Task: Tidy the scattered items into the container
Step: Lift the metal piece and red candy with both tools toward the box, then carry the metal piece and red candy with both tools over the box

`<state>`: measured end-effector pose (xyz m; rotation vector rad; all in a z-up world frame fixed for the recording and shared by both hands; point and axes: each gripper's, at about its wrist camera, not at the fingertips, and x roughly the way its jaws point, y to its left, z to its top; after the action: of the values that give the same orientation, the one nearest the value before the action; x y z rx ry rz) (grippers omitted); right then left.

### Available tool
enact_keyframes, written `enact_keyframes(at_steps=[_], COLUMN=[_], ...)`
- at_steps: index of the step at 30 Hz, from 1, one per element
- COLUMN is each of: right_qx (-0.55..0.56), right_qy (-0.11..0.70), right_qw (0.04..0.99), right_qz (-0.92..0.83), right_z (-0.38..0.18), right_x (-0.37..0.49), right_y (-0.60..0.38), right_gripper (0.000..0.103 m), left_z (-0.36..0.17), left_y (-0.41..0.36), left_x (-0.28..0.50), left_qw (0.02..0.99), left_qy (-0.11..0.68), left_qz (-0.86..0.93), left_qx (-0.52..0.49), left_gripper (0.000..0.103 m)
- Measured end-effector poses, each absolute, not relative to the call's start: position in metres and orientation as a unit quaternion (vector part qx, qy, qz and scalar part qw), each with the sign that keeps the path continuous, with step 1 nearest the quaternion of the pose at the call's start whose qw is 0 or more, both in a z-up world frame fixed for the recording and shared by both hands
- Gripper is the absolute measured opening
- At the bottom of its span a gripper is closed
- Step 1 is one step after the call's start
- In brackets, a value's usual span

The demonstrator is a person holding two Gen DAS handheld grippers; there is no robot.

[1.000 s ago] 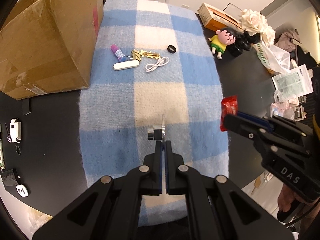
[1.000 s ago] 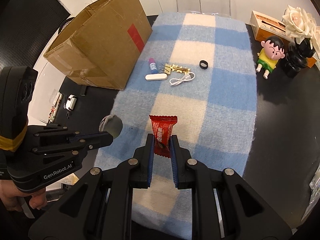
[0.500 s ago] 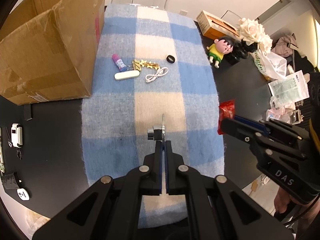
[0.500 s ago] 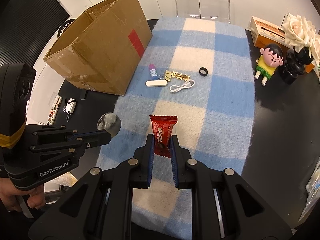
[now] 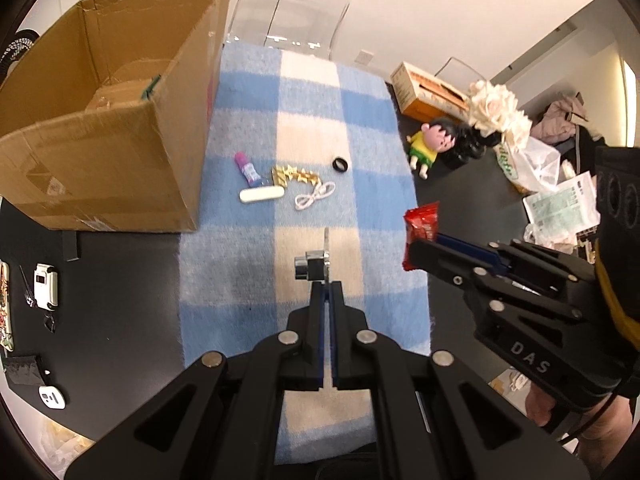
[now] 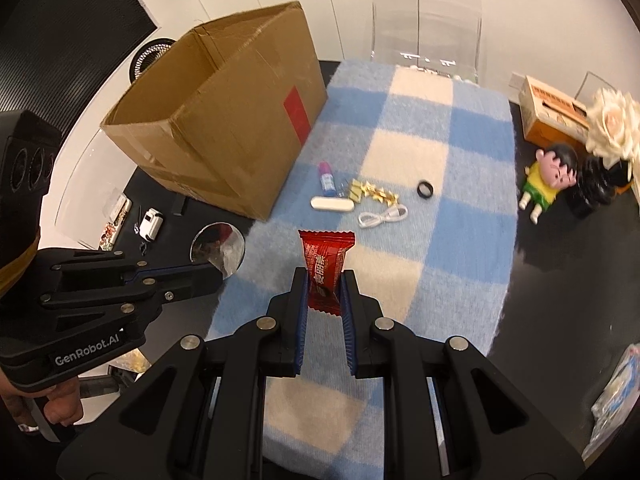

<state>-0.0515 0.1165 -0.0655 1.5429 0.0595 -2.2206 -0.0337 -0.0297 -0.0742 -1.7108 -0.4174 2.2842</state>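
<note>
Left claw [image 5: 329, 280]: pressed together on a small round mirror [image 6: 218, 249], centre of frame.
Right claw [image 6: 324, 292]: pinching a red candy wrapper [image 6: 325, 264], lower centre.
Cardboard box [image 6: 224, 128]: open, upper left, beside the checked blanket [image 6: 460, 200].

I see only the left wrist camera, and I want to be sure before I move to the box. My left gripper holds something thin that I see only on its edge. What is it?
Observer: In the right wrist view it is a small round mirror. The left gripper is shut on its lower edge.
Operator: Is the red thing in the other gripper held well?
Observer: The right gripper presses both sides of a red candy packet. The printed upper half stands out above the fingers.
Operator: Which wall of the box faces the blanket?
Observer: The cardboard box wall that bears a red label.
</note>
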Motion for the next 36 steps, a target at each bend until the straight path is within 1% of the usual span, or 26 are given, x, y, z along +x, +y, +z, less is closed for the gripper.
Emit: enact_keyframes(at_steps=[14,25,36], right_qx=[0.538,0.518,0.505], right_qy=[0.030,0.036,0.053], right_qw=[0.242,0.273,0.310], right_qz=[-0.807,-0.810,-0.803], right_z=[-0.039,-0.019,-0.013], right_x=[-0.077,-0.104,-0.133], right_y=[0.077,0.036,-0.013], right_gripper=[0.016,0.016,0.016], left_z=[-0.040,-0.027,-0.020], left_y=[-0.074,-0.120,-0.161], left_x=[-0.048,-0.064,-0.085], left_qw=[0.107,0.073,0.039], left_qy=[-0.181,-0.204,-0.220], left_qz=[0.809,0.819,0.826], left_qx=[-0.548,-0.532,-0.517], left_gripper=[0.002,0.002,0.002])
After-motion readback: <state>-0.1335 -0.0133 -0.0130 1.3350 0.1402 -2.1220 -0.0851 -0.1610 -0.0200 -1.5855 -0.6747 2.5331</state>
